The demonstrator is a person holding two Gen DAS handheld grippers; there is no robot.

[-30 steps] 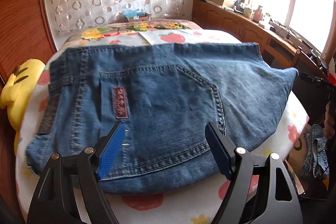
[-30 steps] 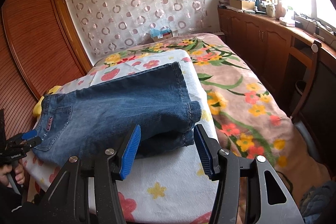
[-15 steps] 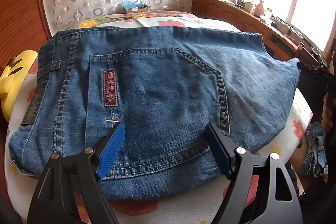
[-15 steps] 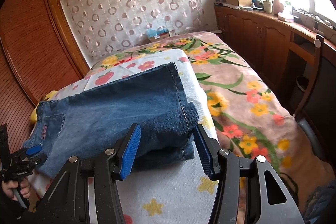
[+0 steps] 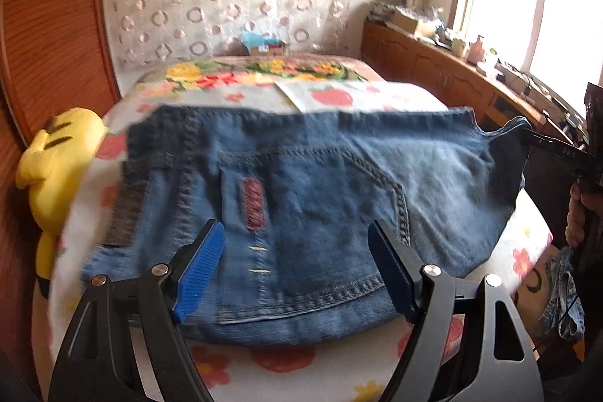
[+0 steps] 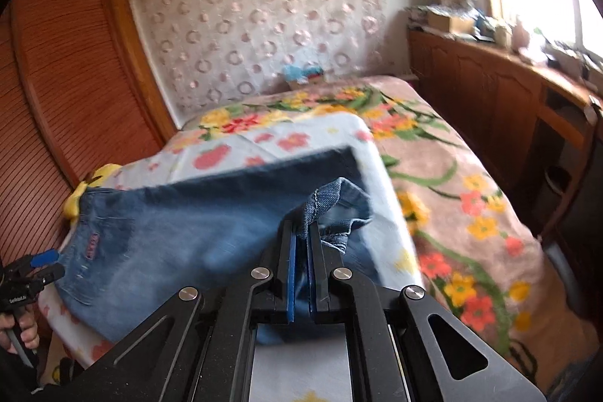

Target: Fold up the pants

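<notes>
Blue denim pants [image 5: 309, 213] lie folded on a white flowered blanket [image 5: 241, 364], waistband and back pocket toward the left wrist camera. My left gripper [image 5: 297, 247] hovers open above the pocket end, nothing between its blue pads. At the other end, the hem of the pants [image 6: 324, 202] is pinched up between the pads of my right gripper [image 6: 301, 232], which is shut on it and lifts the denim corner off the blanket. In the left wrist view the right gripper [image 5: 542, 142] shows at the far right, clamped on that raised corner.
A yellow plush toy [image 5: 56, 161] lies left of the pants by the wooden wardrobe [image 6: 68, 93]. The bed's floral cover [image 6: 463, 198] stretches right. A wooden counter [image 6: 490, 74] with clutter runs under the window. More denim [image 5: 561, 296] hangs at the lower right.
My right gripper closed on the hem and raised that corner. The left gripper pulled back and up a little from the waistband, still open.
</notes>
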